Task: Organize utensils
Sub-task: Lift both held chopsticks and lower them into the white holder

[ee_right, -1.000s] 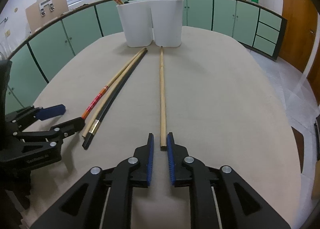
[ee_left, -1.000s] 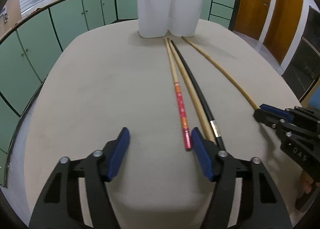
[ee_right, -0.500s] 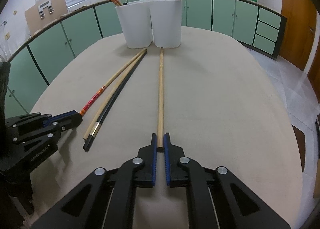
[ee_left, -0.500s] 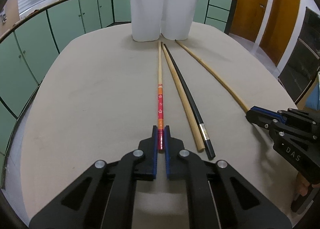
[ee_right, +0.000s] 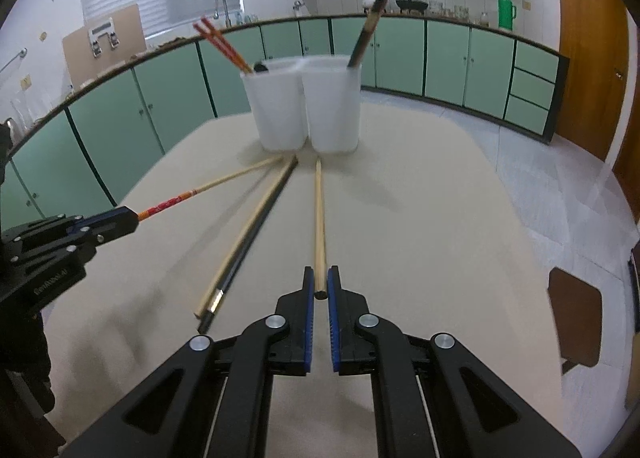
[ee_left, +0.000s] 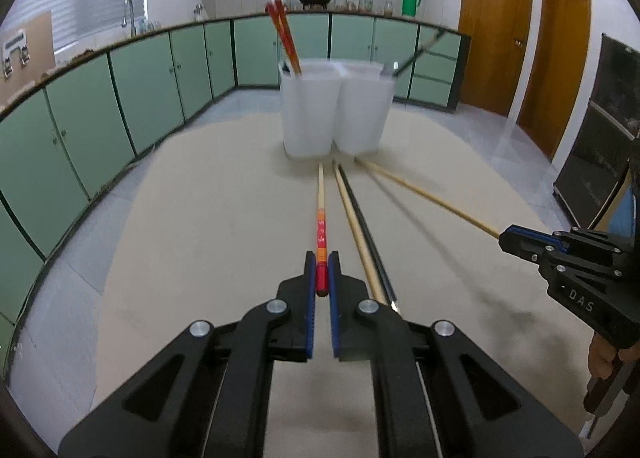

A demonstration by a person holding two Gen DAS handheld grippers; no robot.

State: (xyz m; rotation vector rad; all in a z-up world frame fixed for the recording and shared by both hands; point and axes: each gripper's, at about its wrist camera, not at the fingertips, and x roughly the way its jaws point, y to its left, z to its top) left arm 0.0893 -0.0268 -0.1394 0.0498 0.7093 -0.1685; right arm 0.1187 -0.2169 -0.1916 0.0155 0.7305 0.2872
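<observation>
Left gripper (ee_left: 321, 273) clamped on red-patterned chopstick (ee_left: 321, 236), frame centre, its far tip low before the white holder (ee_left: 334, 109). Right gripper (ee_right: 319, 285) pinching plain wooden chopstick (ee_right: 319, 225). Tan-and-black pair (ee_right: 240, 244) lies on table (ee_right: 440, 217), lower left of centre.

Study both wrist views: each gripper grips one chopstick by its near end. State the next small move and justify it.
Probably carry the red-patterned chopstick in the left gripper toward the left cup, where matching red chopsticks stand. Both grippers are shut on a stick, the right gripper on a plain wooden chopstick.
</observation>
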